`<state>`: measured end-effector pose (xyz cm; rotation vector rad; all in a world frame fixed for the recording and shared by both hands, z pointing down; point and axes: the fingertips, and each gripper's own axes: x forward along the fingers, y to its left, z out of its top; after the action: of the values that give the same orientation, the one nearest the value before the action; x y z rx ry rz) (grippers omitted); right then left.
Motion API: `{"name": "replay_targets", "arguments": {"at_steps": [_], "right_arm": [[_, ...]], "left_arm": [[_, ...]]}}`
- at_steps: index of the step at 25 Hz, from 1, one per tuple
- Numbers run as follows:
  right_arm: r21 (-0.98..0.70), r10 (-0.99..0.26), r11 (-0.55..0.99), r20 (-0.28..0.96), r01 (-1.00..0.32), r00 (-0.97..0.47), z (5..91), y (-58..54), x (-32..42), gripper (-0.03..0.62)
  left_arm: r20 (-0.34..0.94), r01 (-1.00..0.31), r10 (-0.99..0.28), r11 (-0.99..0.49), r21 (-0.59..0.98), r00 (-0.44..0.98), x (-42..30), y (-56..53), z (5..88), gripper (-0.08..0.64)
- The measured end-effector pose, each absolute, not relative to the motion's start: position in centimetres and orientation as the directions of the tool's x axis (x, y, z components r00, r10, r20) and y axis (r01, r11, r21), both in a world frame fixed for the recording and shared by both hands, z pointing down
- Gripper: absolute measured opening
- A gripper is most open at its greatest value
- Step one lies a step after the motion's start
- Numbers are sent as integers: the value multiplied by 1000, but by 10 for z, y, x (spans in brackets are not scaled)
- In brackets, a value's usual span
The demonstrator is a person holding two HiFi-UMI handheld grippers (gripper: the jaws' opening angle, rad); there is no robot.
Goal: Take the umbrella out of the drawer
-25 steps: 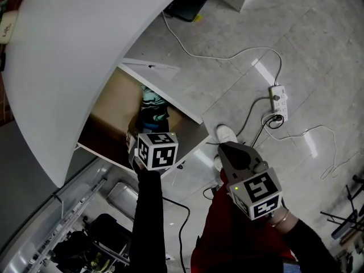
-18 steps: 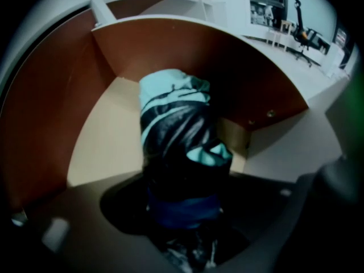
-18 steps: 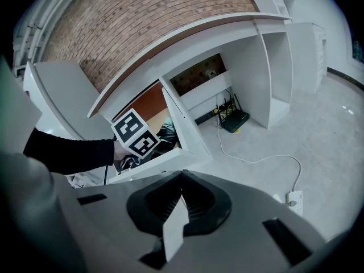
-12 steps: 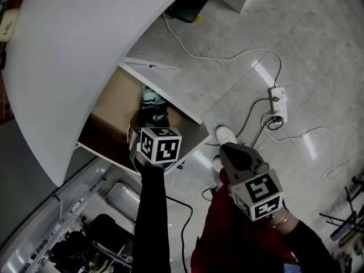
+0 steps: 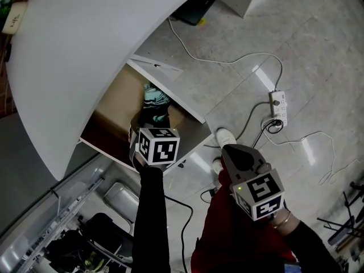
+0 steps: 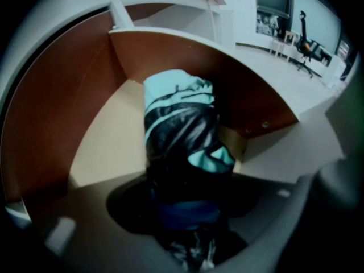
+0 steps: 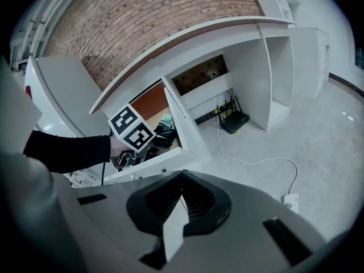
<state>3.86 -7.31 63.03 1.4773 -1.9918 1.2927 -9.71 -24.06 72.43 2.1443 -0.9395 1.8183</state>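
Observation:
The folded umbrella, black with teal patches, lies in the open wooden drawer. It also shows in the head view as the umbrella inside the drawer. My left gripper points steeply down into the drawer. Its jaws are closing, with the umbrella's near end between them, and I see no pad pressing on it. In the head view the left gripper sits under its marker cube. My right gripper is shut on nothing and hangs over the floor to the right, well clear of the drawer.
A curved white countertop overhangs the drawer. On the tiled floor are a white power strip with cables, a black box and a white shoe. Metal gear crowds the lower left.
Both grippers hold their places. Only the head camera's framing has drifted a little.

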Motion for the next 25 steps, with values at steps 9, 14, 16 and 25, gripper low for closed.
{"name": "replay_targets", "arguments": {"at_steps": [9,14,16,25], "right_arm": [[-450,-576,67,711,-890,-403,619,-77,34,-2],[-443,-582,79,707,-893,-402,608,-79,32,-2],[-437,-585,85,705,-895,-400,604,-80,33,-2],[-417,-604,104,694,-903,-391,582,-83,33,-2]], "left_arm": [[915,-632,-381,-744,-217,135,-95,-243,695,287],[902,-641,-396,-741,-202,174,-91,-240,676,285],[894,-641,-407,-740,-204,185,-90,-239,667,285],[861,-642,-448,-739,-204,242,-87,-233,629,285]]}}
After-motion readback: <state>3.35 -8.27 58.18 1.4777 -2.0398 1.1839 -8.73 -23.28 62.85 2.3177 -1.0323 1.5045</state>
